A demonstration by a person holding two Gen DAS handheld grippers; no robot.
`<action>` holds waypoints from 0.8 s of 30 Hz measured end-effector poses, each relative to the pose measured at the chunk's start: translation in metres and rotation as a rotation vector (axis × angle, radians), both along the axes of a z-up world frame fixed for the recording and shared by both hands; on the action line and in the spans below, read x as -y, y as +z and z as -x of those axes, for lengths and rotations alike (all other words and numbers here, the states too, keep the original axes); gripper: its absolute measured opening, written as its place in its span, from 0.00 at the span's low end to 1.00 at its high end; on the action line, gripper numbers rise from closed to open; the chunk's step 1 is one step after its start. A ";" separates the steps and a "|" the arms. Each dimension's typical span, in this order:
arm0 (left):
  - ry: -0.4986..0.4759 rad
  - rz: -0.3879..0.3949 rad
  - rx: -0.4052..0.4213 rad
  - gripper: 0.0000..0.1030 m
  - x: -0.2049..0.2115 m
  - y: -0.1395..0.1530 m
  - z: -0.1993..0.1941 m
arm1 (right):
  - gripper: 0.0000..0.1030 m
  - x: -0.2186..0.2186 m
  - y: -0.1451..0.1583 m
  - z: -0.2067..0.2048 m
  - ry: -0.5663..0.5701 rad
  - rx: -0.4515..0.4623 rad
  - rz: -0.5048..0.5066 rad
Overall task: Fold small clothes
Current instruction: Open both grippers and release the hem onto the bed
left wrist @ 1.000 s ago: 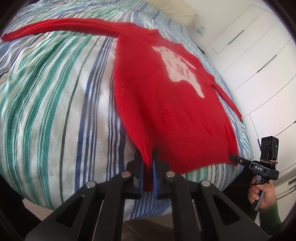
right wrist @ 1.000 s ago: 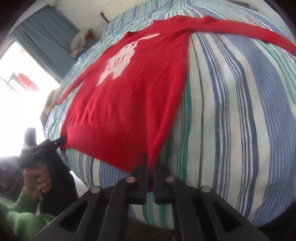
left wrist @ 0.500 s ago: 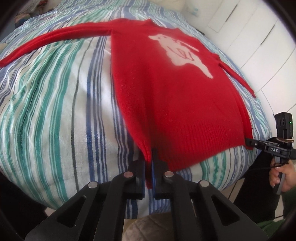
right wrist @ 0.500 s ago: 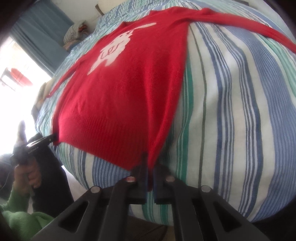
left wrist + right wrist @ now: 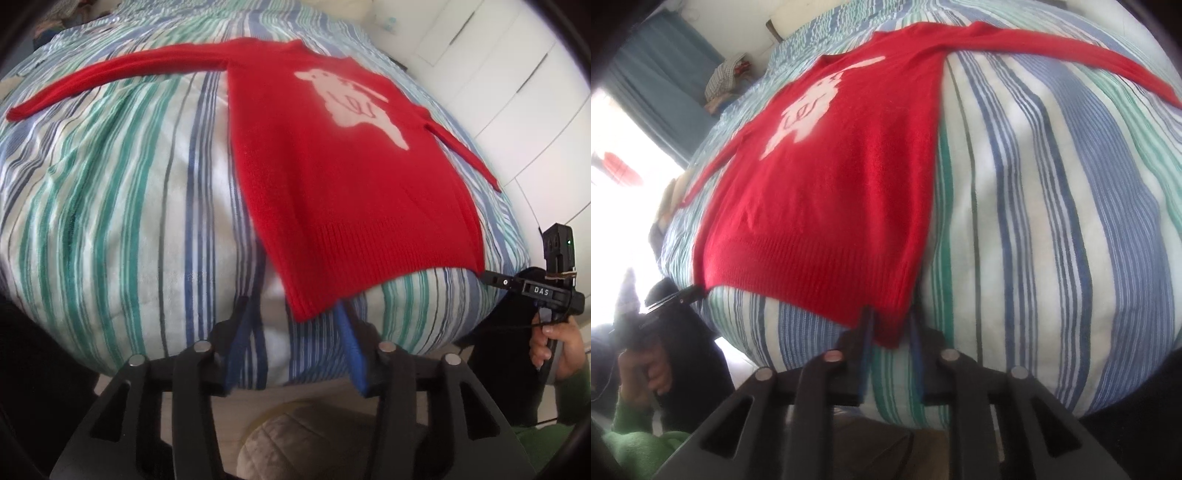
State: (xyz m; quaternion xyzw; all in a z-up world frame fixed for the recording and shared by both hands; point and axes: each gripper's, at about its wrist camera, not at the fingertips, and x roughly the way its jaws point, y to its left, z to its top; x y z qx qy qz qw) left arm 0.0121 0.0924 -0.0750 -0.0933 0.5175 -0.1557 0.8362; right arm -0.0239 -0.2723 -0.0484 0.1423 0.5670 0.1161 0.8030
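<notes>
Two grippers sit at the near hem of a red sweater (image 5: 343, 192) spread flat, front up, on a striped bedcover (image 5: 110, 221), its sleeves stretched out to either side. At the hem's left corner, the left gripper (image 5: 295, 317) is opening its jaws; the corner lies between them, no longer pinched. At the hem's other corner, the right gripper (image 5: 888, 328) is opening too, the cloth loose between its narrower gap.

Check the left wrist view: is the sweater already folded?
No. The red sweater lies flat on the striped bedding with both sleeves spread out to the sides and its white animal design fully showing.
</notes>
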 end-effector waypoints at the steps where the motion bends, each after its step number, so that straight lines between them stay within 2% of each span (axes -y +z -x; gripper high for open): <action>1: 0.010 -0.032 0.019 0.64 -0.003 0.007 0.005 | 0.31 0.004 0.001 0.004 -0.016 -0.018 -0.006; 2: 0.020 -0.064 0.045 0.67 -0.005 0.014 0.009 | 0.38 0.008 0.004 0.008 -0.030 -0.030 0.003; 3: 0.032 -0.088 0.072 0.69 -0.009 0.022 0.011 | 0.42 0.011 0.008 0.012 -0.044 -0.033 0.026; 5: 0.056 -0.100 0.134 0.71 -0.014 0.039 0.011 | 0.42 0.019 0.022 0.018 -0.069 0.001 0.096; 8: 0.058 -0.037 0.241 0.82 -0.010 0.061 -0.003 | 0.42 0.021 0.052 0.016 -0.089 0.113 0.171; 12: 0.005 -0.002 0.327 0.84 0.023 0.063 -0.034 | 0.45 0.001 0.077 -0.012 -0.040 0.234 0.131; 15: -0.026 0.033 0.280 0.84 0.044 0.039 -0.052 | 0.50 -0.028 0.074 -0.037 0.034 0.306 0.094; 16: -0.036 0.022 0.228 0.84 0.048 0.024 -0.055 | 0.52 -0.037 0.066 -0.044 0.058 0.297 0.085; 18: -0.045 -0.062 0.079 0.81 0.053 -0.008 -0.051 | 0.52 -0.051 0.039 -0.054 0.103 0.210 0.106; 20: -0.079 -0.111 0.139 0.82 0.053 -0.011 -0.027 | 0.52 -0.055 0.008 -0.048 0.125 0.102 0.147; 22: -0.113 -0.173 0.134 0.83 0.056 -0.007 -0.011 | 0.53 -0.052 0.006 -0.028 0.117 0.165 0.148; 24: -0.115 -0.181 0.137 0.83 0.052 0.000 -0.002 | 0.53 -0.046 0.006 -0.018 0.112 0.147 0.150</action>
